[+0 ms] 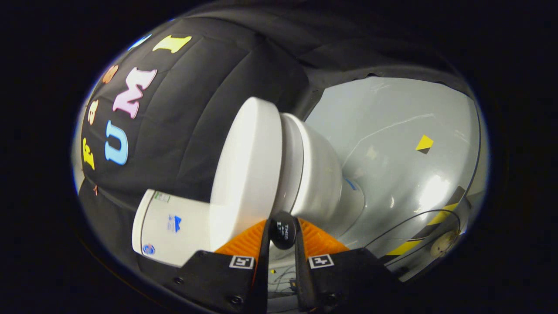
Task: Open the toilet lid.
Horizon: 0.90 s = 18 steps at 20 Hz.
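Note:
The view is rolled sideways, so the white toilet lies across it with the grey floor off to one side. Its white lid (pixel 248 170) lies flat against the seat (pixel 293 165), on top of the bowl (pixel 324 183). A small black knob (pixel 282 235) sits at the lid's front rim, right between my fingers. My gripper (pixel 282 244) is shut on this knob, with a finger (pixel 263 257) pressed on either side. The white tank (pixel 170 226) with small stickers stands behind the lid.
Black cloth wall (pixel 196 122) hangs behind the toilet. The glossy grey floor (pixel 392 174) carries a yellow-and-black square marker (pixel 424 144), a yellow-and-black tape strip (pixel 436 220), a thin dark cable (pixel 414 218) and a round pale disc (pixel 442 244).

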### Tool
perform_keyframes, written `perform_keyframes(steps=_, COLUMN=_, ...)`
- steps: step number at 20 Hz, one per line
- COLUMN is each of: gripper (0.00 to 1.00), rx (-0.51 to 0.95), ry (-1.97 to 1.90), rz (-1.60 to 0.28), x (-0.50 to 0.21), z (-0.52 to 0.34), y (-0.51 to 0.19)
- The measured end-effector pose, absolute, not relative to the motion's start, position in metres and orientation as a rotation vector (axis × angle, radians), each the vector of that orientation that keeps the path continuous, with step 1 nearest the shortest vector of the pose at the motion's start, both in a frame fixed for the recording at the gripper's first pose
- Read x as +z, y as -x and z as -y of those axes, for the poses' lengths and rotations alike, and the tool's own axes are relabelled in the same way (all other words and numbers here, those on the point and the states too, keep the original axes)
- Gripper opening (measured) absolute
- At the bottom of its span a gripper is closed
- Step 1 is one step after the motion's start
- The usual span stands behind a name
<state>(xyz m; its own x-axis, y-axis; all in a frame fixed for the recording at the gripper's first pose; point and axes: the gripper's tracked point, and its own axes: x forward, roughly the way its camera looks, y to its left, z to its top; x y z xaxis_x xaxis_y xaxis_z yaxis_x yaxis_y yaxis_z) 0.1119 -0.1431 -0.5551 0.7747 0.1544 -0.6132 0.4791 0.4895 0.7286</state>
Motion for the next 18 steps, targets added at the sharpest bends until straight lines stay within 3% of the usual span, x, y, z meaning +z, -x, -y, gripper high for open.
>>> perform_keyframes(steps=1, gripper=0.30, rx=-0.221, ry=-1.084, rz=-0.675, x=-0.547, z=0.145, y=-0.108)
perform_keyframes(steps=3, gripper=0.31, rx=-0.238, ry=-1.132, rz=-0.616, x=-0.549, z=0.142, y=-0.118)
perform_keyframes(steps=5, gripper=0.10, rx=-0.236, ry=-1.074, rz=-0.643, x=-0.545, z=0.143, y=-0.115)
perform_keyframes(steps=18, gripper=0.11, rx=-0.252, ry=-0.736, rz=-0.699, x=-0.507, z=0.139, y=-0.113)
